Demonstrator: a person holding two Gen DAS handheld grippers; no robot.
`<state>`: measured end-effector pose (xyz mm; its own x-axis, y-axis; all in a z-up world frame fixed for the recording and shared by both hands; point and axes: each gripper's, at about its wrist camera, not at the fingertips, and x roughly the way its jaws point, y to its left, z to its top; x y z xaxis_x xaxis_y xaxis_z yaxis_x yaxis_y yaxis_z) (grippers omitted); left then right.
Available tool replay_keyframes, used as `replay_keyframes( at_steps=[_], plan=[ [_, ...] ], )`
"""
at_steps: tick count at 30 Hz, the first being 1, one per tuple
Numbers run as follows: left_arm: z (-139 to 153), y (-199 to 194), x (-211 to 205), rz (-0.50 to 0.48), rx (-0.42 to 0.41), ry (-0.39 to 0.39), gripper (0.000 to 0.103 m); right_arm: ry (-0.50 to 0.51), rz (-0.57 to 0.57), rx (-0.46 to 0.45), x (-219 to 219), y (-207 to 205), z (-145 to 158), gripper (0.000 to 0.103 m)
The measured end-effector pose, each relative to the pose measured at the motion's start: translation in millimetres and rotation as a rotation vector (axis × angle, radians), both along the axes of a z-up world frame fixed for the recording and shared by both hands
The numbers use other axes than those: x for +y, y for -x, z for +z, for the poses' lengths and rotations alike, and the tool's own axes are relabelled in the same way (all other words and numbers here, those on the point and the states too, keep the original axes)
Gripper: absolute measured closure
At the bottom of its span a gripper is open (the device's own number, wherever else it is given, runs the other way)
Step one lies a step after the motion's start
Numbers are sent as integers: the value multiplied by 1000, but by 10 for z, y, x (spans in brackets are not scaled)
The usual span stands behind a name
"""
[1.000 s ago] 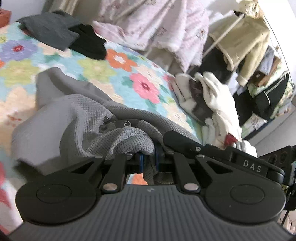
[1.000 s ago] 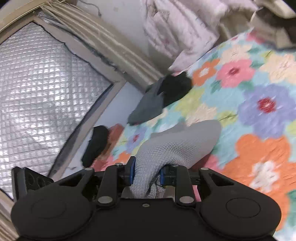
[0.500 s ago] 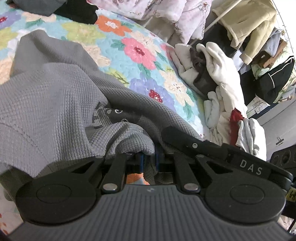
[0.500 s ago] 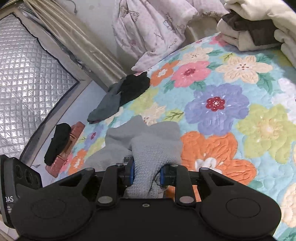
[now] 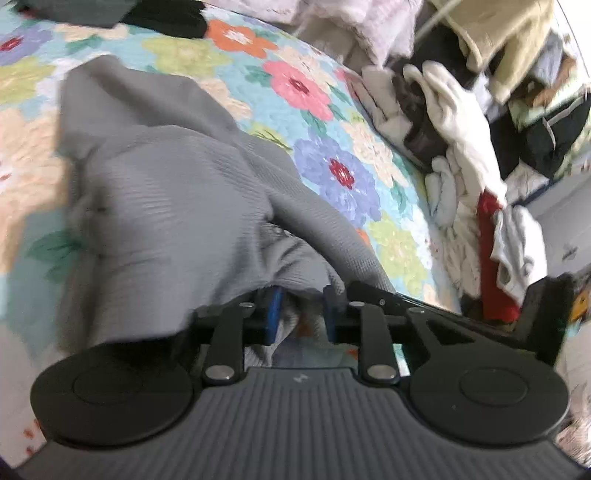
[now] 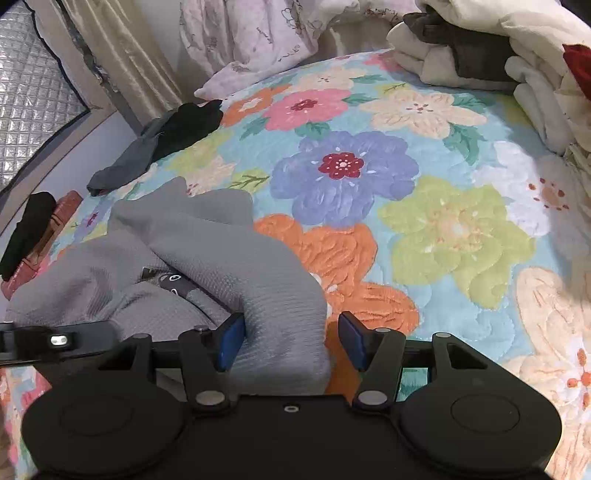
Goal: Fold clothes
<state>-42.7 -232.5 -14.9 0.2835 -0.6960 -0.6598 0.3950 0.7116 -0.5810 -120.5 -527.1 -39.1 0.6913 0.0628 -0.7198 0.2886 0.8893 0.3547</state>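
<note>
The grey waffle-knit garment [image 5: 177, 192] lay bunched on the floral quilt [image 5: 332, 122], stretching up and leftward from the left gripper [image 5: 301, 306], whose jaws were opening with a fold loose between them. The right gripper [image 6: 291, 341] was opening too, its right pad clear of the sleeve end; no containers showed.

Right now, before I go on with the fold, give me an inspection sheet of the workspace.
Surface: floral quilt, bare at centre.
Job's things: grey waffle-knit garment crumpled on the quilt, dark print showing.
Clutter: dark grey and black clothes at the far edge; pale clothes heap.
Grippers: left claw opening, grey cloth between the pads; right claw opening, sleeve lying between, right pad clear of it.
Cables: nothing seen.
Surroundings: curtain, pink-print bedding.
</note>
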Motion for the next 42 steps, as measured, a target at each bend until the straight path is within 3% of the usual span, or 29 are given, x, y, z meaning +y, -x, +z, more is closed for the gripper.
replay_keyframes(
  at_steps=[2, 7, 11, 16, 20, 23, 27, 31, 32, 34, 37, 42],
  plan=[
    [35, -48, 252, 81, 5, 30, 76, -5, -10, 9, 16, 5, 31, 41],
    [72, -103, 776, 157, 9, -34, 75, -58, 41, -9, 49, 101, 150, 41],
    [149, -45, 1178, 224, -93, -254, 67, -77, 53, -17, 35, 340, 218, 41],
    [221, -21, 1880, 330, -119, -345, 69, -118, 49, -31, -24, 696, 346, 41],
    [430, -106, 2381, 341, -186, -482, 69, -107, 65, -80, -2, 823, 578, 41],
    [680, -148, 2772, 345, -262, -635, 67, -98, 80, -103, 33, 907, 751, 41],
    [1086, -189, 3285, 369, -335, -774, 67, -69, 90, -112, 74, 1085, 946, 41],
    [1600, -381, 3603, 367, -487, -1002, 67, -11, 110, -108, 100, 1273, 1094, 41],
    [1705, -428, 3632, 360, -513, -1027, 67, -1, 115, -110, 111, 1311, 1102, 41],
    [1875, -481, 3654, 371, -530, -1000, 65, 18, 131, -118, 155, 1363, 1063, 41],
    [1778, -432, 3478, 322, -509, -833, 63, 27, 158, -130, 254, 1347, 860, 40],
    [1075, -156, 2812, 183, -457, -480, 62, 65, 243, -139, 575, 1097, 505, 41]
  ],
)
